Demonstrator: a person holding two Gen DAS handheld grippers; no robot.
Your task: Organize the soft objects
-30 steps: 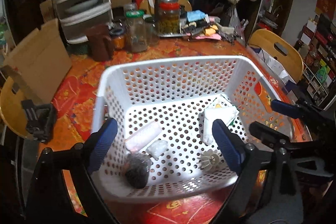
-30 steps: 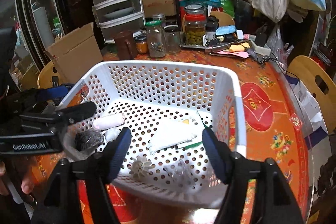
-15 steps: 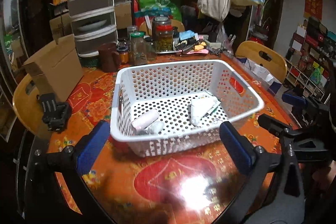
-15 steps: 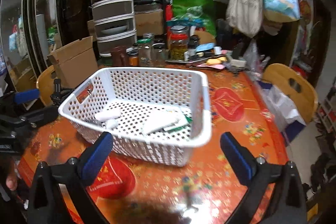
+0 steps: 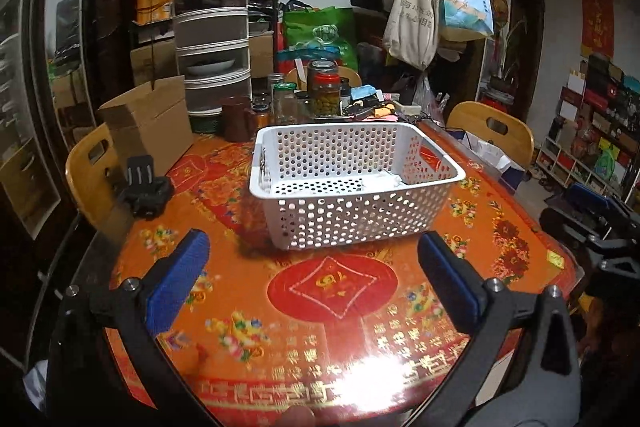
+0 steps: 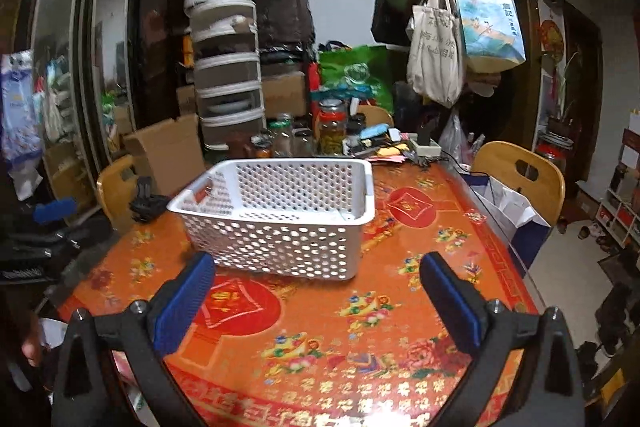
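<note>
A white perforated basket [image 5: 352,211] stands on the orange patterned table [image 5: 332,299]; it also shows in the right wrist view [image 6: 276,239]. A white soft item [image 5: 380,181] shows over its rim; the rest of its contents are hidden by the walls. My left gripper [image 5: 312,279] is open and empty, held back near the table's front edge, well short of the basket. My right gripper [image 6: 316,291] is open and empty, also pulled back from the basket. The right gripper shows at the far right of the left wrist view [image 5: 600,211].
Glass jars [image 5: 326,93], a brown mug [image 5: 236,125] and a stacked drawer unit [image 5: 212,39] crowd the table's far side. A cardboard box [image 5: 148,123] and a black clamp [image 5: 146,187] lie at the left. Wooden chairs [image 5: 492,131] stand around the table.
Both grippers have pulled back and lowered away from the basket, from over its inside to near the table's front edge. Both stay open and empty.
</note>
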